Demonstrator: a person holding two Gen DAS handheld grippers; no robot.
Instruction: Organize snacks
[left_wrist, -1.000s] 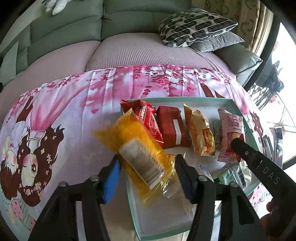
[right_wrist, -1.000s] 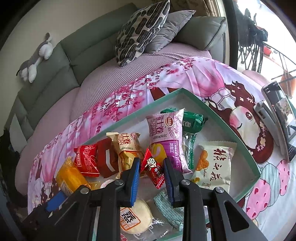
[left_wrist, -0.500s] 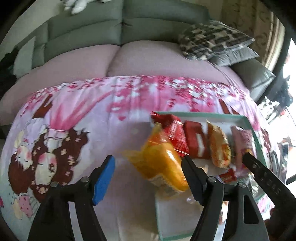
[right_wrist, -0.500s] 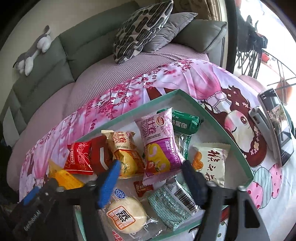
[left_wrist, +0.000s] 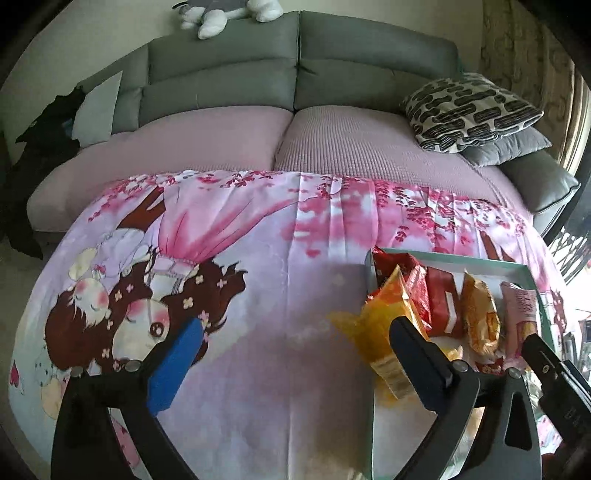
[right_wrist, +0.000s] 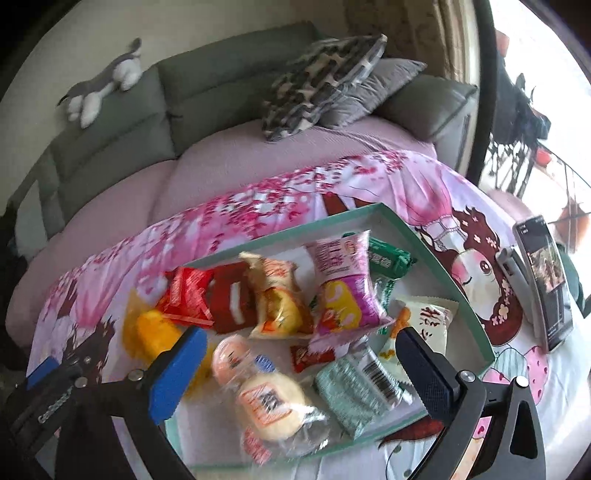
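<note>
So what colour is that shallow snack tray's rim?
Mint green rim, clearest in the right wrist view.

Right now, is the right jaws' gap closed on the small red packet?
No: the small red packet lies loose in the tray, between opening jaws.

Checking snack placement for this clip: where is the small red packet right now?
In the right wrist view the small red packet lies flat on the tray floor, near the middle, just below the pink-purple bag and right of the round bun.
</note>
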